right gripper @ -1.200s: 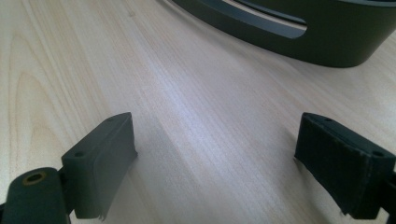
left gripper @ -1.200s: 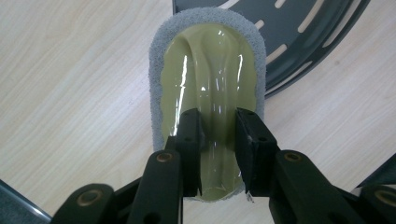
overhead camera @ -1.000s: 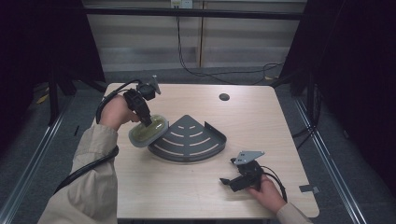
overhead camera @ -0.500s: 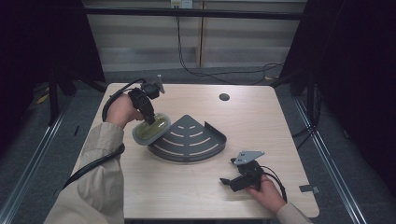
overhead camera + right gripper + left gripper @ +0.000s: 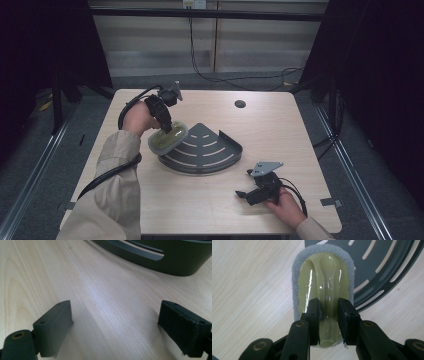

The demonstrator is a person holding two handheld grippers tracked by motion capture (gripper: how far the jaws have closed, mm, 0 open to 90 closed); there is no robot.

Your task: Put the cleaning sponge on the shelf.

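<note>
gripping the olive handle ridge of the scrubber (image 5: 323,293), my left tongs (image 5: 329,315) are clamped on it left of centre in the high view, its grey pad overlapping the left corner of the dark slotted rack (image 5: 205,150). my right tongs (image 5: 115,327) sit wide apart at the lower right, low over the bare desk (image 5: 100,290), holding nothing.

Light wood table (image 5: 300,130), grey floor (image 5: 365,165), dark surrounding curtains (image 5: 380,60)
</note>
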